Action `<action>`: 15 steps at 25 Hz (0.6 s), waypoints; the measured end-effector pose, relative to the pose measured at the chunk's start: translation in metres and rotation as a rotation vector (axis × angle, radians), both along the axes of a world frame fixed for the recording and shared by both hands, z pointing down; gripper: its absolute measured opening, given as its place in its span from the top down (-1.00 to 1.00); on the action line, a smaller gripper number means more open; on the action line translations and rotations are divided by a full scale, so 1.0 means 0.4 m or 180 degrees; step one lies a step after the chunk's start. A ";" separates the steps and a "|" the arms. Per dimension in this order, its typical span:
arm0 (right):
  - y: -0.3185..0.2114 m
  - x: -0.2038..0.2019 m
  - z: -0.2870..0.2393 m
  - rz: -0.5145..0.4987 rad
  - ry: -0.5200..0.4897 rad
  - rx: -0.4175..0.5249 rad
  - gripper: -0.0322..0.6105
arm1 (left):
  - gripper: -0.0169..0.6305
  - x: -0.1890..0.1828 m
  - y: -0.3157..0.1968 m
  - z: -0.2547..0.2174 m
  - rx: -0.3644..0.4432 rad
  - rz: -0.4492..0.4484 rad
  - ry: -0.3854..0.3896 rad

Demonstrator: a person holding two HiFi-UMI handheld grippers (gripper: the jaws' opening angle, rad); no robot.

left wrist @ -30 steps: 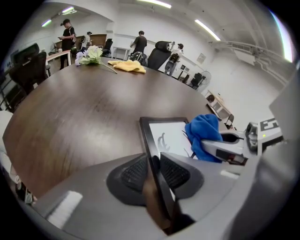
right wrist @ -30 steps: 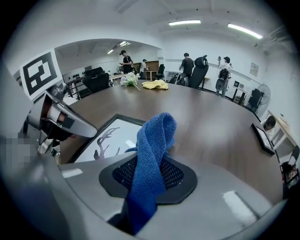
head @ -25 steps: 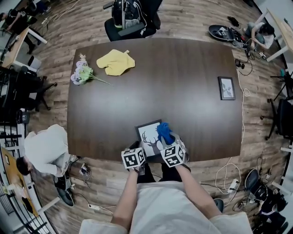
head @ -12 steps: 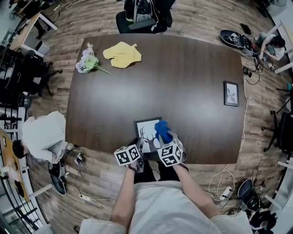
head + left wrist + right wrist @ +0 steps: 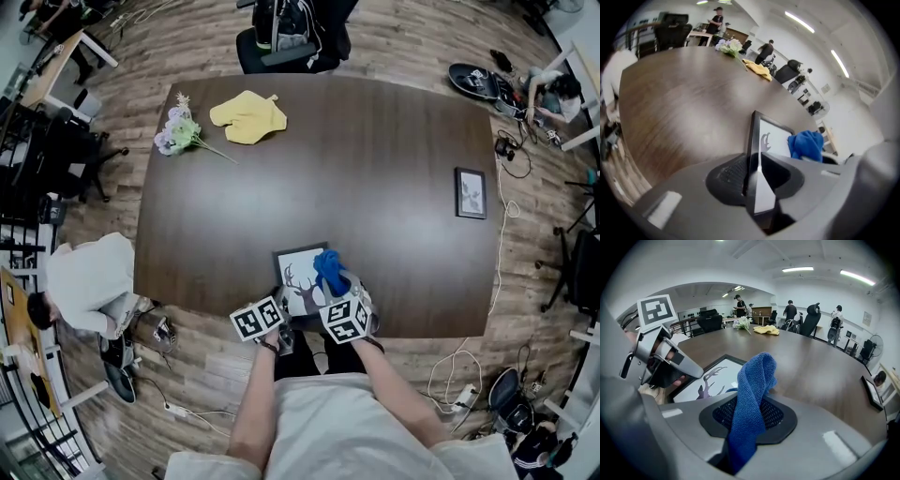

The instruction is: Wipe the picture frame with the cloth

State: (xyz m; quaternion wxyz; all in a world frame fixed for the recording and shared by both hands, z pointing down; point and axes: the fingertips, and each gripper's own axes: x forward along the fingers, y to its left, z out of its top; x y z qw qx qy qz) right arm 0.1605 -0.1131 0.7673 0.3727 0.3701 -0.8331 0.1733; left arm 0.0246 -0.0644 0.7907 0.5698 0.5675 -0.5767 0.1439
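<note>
The picture frame (image 5: 300,270) lies at the near edge of the table (image 5: 375,169), middle. It reads as light, rigid and possibly glazed, so fragile; best held by its border. The left gripper (image 5: 281,305) has the frame's near border between its jaws, which are closing. The right gripper (image 5: 336,289) is clamped on the cloth (image 5: 330,270), soft and limp, resting on the frame. No legible writing; only a deer print.
</note>
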 end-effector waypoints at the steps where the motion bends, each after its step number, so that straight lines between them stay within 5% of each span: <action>1: 0.000 -0.001 0.000 -0.0007 0.0004 0.0000 0.63 | 0.52 -0.002 0.002 0.004 -0.0063 0.0131 -0.0202; 4: -0.001 -0.002 -0.001 -0.0026 0.0014 -0.0011 0.63 | 0.52 -0.002 -0.001 0.003 -0.0199 0.0426 -0.0630; 6: 0.000 -0.001 -0.001 -0.0021 0.0009 -0.0014 0.63 | 0.53 -0.001 -0.003 -0.001 -0.0239 0.0465 -0.0696; 12: -0.004 0.003 -0.002 0.0030 -0.0038 0.0021 0.63 | 0.55 0.001 -0.008 -0.023 -0.0121 0.0336 -0.0514; 15: -0.002 0.007 -0.002 0.0053 -0.0061 0.0027 0.63 | 0.54 0.004 -0.003 -0.020 -0.0013 0.0123 -0.0206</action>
